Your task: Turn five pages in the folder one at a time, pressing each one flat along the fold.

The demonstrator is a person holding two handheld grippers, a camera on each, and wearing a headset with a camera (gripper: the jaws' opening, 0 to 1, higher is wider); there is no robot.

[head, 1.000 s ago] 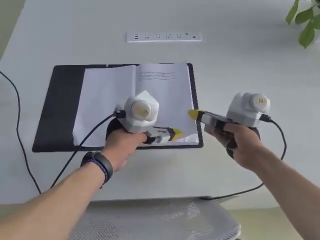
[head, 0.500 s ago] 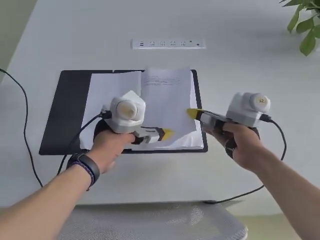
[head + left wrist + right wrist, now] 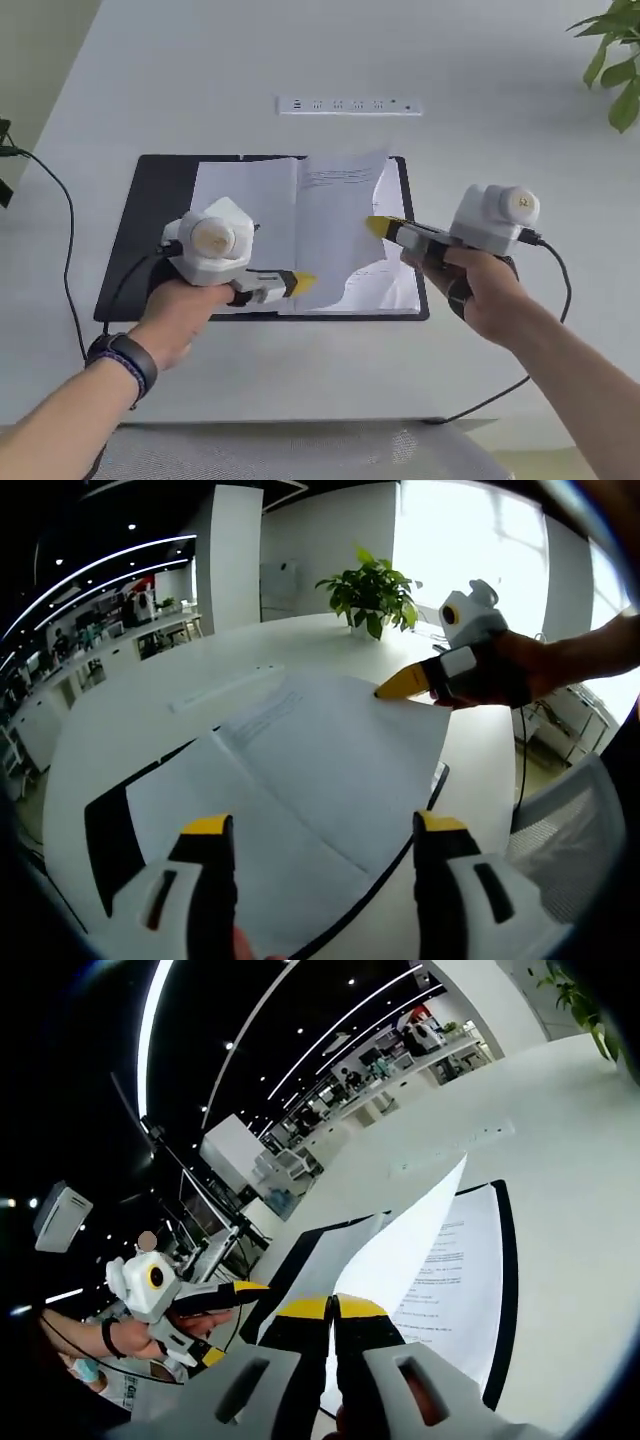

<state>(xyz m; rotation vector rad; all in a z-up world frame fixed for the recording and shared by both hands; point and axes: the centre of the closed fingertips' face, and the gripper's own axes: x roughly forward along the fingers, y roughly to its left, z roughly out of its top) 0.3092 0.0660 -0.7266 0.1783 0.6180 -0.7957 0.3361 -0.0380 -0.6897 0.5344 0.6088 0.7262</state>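
A black folder point(image 3: 150, 235) lies open on the white table with white pages on it. My right gripper point(image 3: 378, 227) is shut on the right edge of one page point(image 3: 335, 230), which is lifted and curls toward the fold. The right gripper view shows that sheet point(image 3: 410, 1245) rising from my shut right gripper point(image 3: 330, 1307), with a printed page point(image 3: 462, 1265) lying flat under it. My left gripper point(image 3: 298, 284) hovers open over the folder's front edge near the fold. In the left gripper view, my left gripper point(image 3: 323, 825) frames the lifted page point(image 3: 300, 770) with nothing between its jaws.
A white power strip point(image 3: 350, 104) lies beyond the folder. Plant leaves point(image 3: 615, 60) hang at the far right. A black cable point(image 3: 62, 215) runs along the left of the folder, another trails from the right hand. A mesh chair point(image 3: 300, 450) sits below the table edge.
My right gripper has drawn the page's edge up and leftward off the stack. My left gripper has moved left along the folder's front edge. The head camera has shifted.
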